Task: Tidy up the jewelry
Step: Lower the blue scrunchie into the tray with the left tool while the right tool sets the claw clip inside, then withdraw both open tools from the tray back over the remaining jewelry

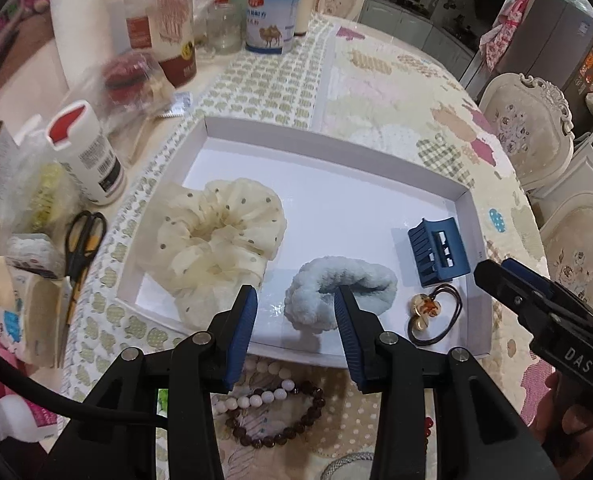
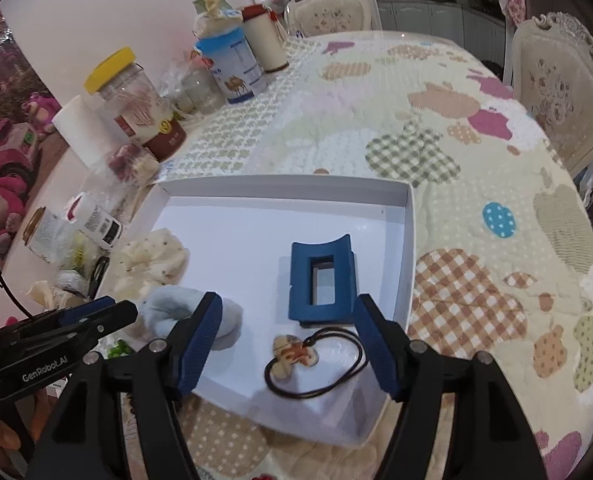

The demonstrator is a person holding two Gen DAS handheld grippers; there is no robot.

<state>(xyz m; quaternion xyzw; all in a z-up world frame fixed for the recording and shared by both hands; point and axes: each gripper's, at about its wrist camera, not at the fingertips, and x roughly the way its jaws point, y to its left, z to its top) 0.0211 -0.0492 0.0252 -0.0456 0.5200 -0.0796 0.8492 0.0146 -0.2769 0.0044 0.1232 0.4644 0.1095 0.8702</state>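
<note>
**Four pieces in the tray, beads left outside**

A shallow white tray (image 1: 328, 136) sits on the quilted table (image 2: 476, 128), and both grippers hang over its near edge, pointing down into it. The left gripper (image 1: 294, 316) has its fingers spread wide with nothing between them; the pale blue scrunchie (image 1: 336, 292) lies on the tray floor just past the tips, against the near edge, looking freshly set down rather than held. The right gripper (image 2: 286, 344) is also well open and empty, its fingers straddling the hair tie (image 2: 316, 364) with the amber charm, which lies flat in the tray's near right corner without either pad pressing on it.

Just behind the tie stands the blue claw clip (image 2: 322, 284), close to the right wall. The cream dotted scrunchie (image 1: 216, 236) fills the left side, its frill spilling over the near-left wall. The soft bulky pieces go left and the small hard ones right, I would guess so nothing gets buried.

Outside the tray, on the table under the left gripper, lie a bead bracelet (image 1: 280, 412) of dark red and white beads. I take those to be next. The far half of the tray is bare, so there is room.
</note>
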